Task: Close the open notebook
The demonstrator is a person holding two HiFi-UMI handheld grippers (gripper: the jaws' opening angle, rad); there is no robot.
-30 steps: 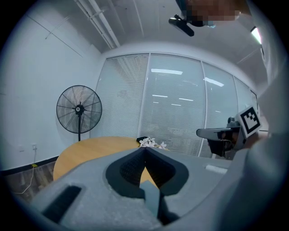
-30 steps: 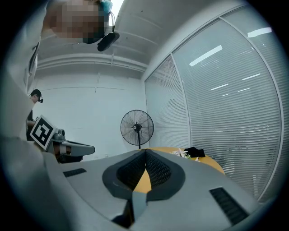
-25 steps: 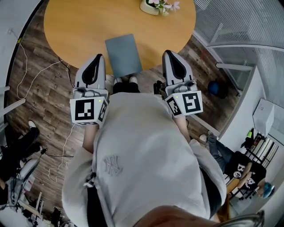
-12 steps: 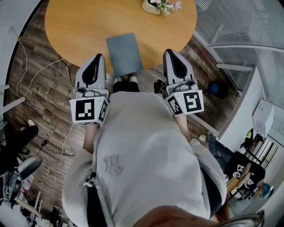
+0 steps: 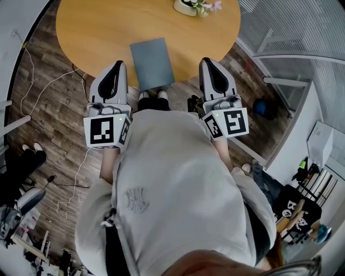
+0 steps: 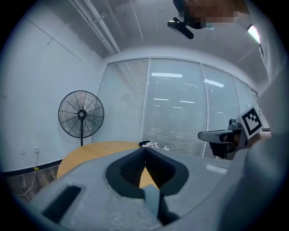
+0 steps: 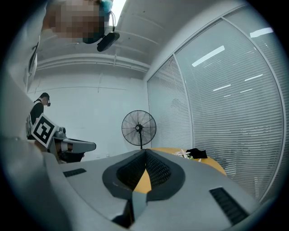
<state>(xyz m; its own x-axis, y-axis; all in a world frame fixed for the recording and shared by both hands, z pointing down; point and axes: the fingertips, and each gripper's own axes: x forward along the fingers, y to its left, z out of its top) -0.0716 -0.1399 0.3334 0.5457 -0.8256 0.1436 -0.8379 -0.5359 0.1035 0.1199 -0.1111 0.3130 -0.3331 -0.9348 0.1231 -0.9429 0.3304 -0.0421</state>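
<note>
A grey-blue notebook (image 5: 152, 63) lies flat at the near edge of the round wooden table (image 5: 97, 27), showing one plain cover. My left gripper (image 5: 119, 63) hovers just left of it, off the table's rim, and its jaws meet at the tips with nothing between them (image 6: 145, 149). My right gripper (image 5: 205, 60) is held at the notebook's right side, also shut and empty (image 7: 145, 151). Both point roughly level across the table. Neither touches the notebook.
A bowl of flowers (image 5: 194, 6) sits at the table's far edge. A standing fan (image 6: 81, 114) is beyond the table near the wall. Cables (image 5: 32, 70) trail over the wood floor at left. Glass partitions with blinds (image 5: 302, 27) close off the right side.
Both grippers and the notebook stay where they were. Someone's feet at the left edge of the floor have shifted.
</note>
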